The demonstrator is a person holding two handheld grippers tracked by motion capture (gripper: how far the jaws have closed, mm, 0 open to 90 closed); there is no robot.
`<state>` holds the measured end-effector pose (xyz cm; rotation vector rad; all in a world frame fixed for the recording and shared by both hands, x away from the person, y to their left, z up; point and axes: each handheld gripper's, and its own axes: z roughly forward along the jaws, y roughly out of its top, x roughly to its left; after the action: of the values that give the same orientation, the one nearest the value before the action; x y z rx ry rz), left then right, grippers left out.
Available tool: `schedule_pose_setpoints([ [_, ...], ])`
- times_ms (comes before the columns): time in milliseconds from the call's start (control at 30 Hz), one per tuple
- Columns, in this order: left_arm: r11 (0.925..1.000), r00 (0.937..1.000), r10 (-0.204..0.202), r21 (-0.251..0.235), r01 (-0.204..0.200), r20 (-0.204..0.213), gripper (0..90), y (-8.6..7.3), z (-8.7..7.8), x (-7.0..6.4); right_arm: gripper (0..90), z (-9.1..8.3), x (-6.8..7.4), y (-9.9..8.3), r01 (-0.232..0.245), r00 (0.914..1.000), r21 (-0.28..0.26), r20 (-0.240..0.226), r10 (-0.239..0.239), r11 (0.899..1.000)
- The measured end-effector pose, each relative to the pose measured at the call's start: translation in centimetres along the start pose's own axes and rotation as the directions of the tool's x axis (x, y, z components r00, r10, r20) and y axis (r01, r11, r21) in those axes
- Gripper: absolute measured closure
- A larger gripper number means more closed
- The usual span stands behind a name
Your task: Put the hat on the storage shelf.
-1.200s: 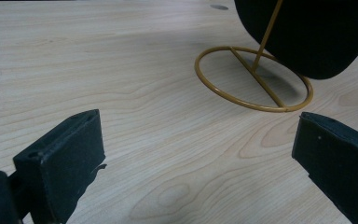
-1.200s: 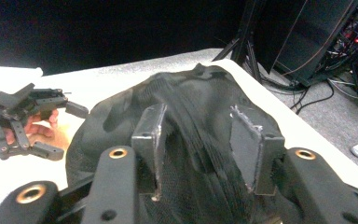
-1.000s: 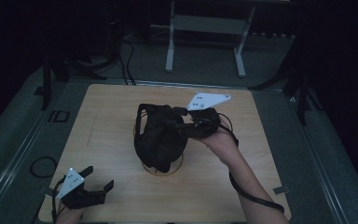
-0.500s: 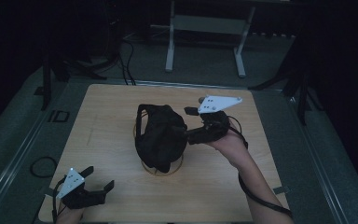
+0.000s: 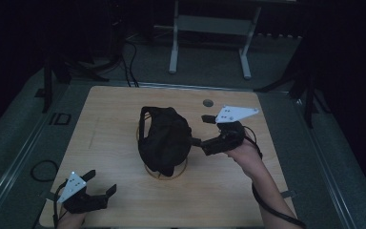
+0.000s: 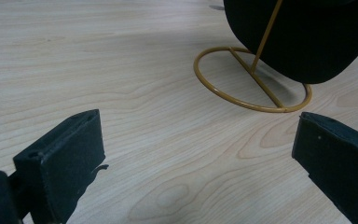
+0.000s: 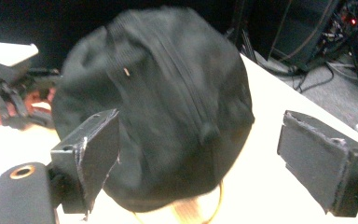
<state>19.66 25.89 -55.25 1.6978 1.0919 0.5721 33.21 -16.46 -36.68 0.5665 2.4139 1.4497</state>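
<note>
- A black cap (image 5: pixel 164 138) sits on a yellow wire stand (image 5: pixel 164 172) near the middle of the desk (image 5: pixel 109 109), draped over the stand's upright so that only the ring base shows beneath it, toward 6 o'clock.
- In the right gripper view the cap (image 7: pixel 163 107) lies straight ahead between the two jaws, crown toward the camera with its top button visible; the picture is a little blurred.
- The right gripper (image 5: pixel 198 141) stands at the cap's 3 o'clock side, jaws spread wide and empty. Its tip is at or just beside the fabric; whether it touches I cannot tell.
- The left gripper (image 5: pixel 100 183) rests well apart at the desk's 7 o'clock corner, jaws also wide, holding nothing. Its own view looks across bare wood to the ring base (image 6: pixel 251 77).
- Judged step: the right gripper is positioned at the cap, with no grip made yet.
- The next move likely calls for getting the jaws onto a fold or edge of the soft crown before they close.
- The light stand could tip or drag, so the idle left gripper might steady the ring.
</note>
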Motion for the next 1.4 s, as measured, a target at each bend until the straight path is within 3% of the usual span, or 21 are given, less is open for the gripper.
schedule_pose_setpoints([
  [333,1.0,1.0,0.001,0.001,-0.001,-0.001,2.8,0.0,0.0,-0.1,12.9,-0.4,-1.2,-3.8,-0.033,0.9977,0.035,0.061,0.031,0.999],
  [633,1.0,1.0,0.006,-0.001,-0.006,0.003,2.8,0.0,0.0,-0.1,13.0,-0.1,-1.5,-7.6,-0.05,0.9972,0.068,0.06,0.046,0.996],
  [1033,0.9999,0.9999,0.013,0.002,-0.013,0.004,2.8,0.0,0.0,-0.1,13.1,0.5,-1.3,-11.7,-0.051,0.9975,0.072,0.052,0.047,0.996],
  [1400,0.9999,0.9999,0.014,0.0,-0.014,0.006,2.8,0.0,0.0,-0.2,13.1,0.9,-1.1,-14.8,-0.085,0.9949,0.076,0.06,0.081,0.993],
])
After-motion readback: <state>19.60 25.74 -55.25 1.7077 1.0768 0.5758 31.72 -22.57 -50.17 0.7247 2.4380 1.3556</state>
